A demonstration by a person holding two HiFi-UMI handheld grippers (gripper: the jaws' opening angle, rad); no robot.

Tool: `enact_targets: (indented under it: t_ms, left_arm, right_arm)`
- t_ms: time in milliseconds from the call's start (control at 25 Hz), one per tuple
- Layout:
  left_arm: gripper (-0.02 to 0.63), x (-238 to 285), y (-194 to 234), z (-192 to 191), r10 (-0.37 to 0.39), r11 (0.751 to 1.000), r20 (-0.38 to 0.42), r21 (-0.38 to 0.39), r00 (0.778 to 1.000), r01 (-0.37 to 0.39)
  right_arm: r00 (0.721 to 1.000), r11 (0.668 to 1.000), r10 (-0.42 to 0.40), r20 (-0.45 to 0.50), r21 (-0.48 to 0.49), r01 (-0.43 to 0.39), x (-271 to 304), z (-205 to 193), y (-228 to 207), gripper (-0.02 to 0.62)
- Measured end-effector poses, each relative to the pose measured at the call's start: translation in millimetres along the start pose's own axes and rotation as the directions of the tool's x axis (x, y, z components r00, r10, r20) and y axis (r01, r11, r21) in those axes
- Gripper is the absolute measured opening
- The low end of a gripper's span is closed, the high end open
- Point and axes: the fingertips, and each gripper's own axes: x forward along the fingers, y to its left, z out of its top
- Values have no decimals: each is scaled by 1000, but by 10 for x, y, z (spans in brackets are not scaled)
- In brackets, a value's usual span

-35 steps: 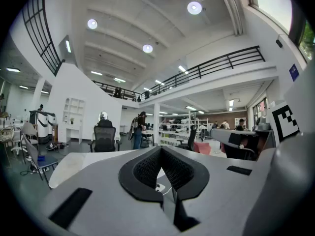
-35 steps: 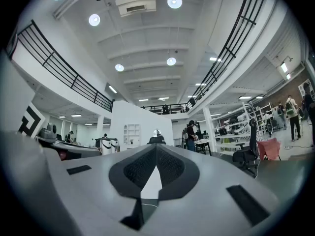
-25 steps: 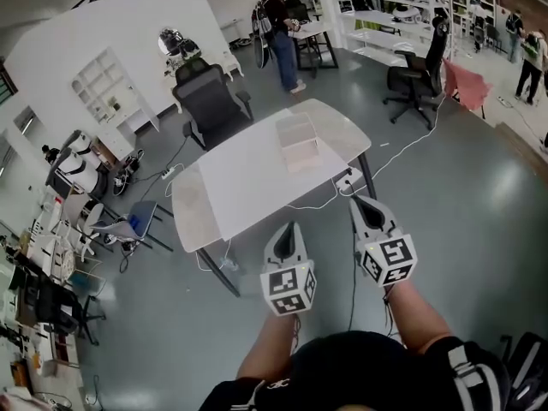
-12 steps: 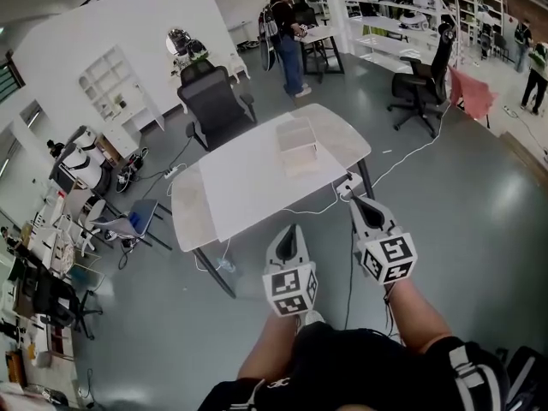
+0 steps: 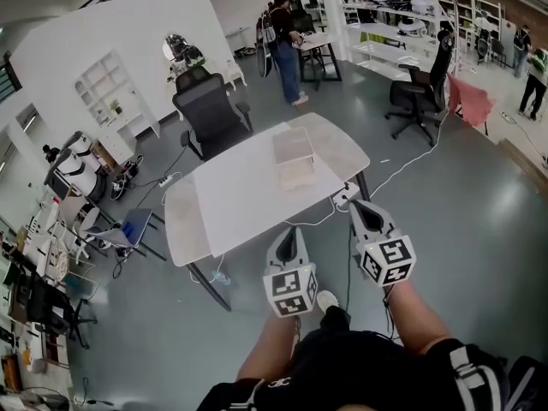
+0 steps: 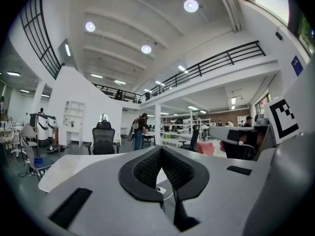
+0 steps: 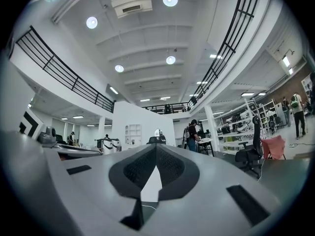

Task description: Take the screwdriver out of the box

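Note:
A pale, see-through box (image 5: pixel 294 157) stands on the white table (image 5: pixel 231 199), toward its far right end. No screwdriver shows in any view. Both grippers are held in the air in front of the person, short of the table's near edge. The left gripper (image 5: pixel 290 231) is shut with nothing in it, its jaw tips meeting (image 6: pixel 160 149). The right gripper (image 5: pixel 360 204) is shut and empty too, its tips touching (image 7: pixel 156 146). In the left gripper view the table top (image 6: pixel 64 168) lies low at the left.
A black office chair (image 5: pixel 208 110) stands behind the table, another (image 5: pixel 418 88) at the far right. A white cable (image 5: pixel 402 157) runs over the grey floor to a power strip by the table leg. A person (image 5: pixel 285 45) stands at a far desk. Cluttered desks line the left.
The view has moved forward toward the table, which now sits lower and nearer. A shoe tip has come into view below the grippers. Both grippers keep their pose.

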Motion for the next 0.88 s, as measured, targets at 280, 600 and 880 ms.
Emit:
enact_targets:
  t_ms: [280, 600, 880]
  left_arm:
    - [14, 732, 193, -50, -21, 1000, 2, -16, 1000, 21]
    - [14, 1668, 422, 2, -39, 999, -11, -33, 999, 39]
    - [14, 2456, 775, 68, -39, 999, -24, -38, 999, 38]
  right_arm:
    - [1000, 1000, -10, -6, -21, 10, 614, -144, -300, 14]
    - [1000, 1000, 6, -22, -27, -7, 1443, -215, -674, 14]
    - [998, 999, 45, -38, 2, -45, 2266, -306, -908, 14]
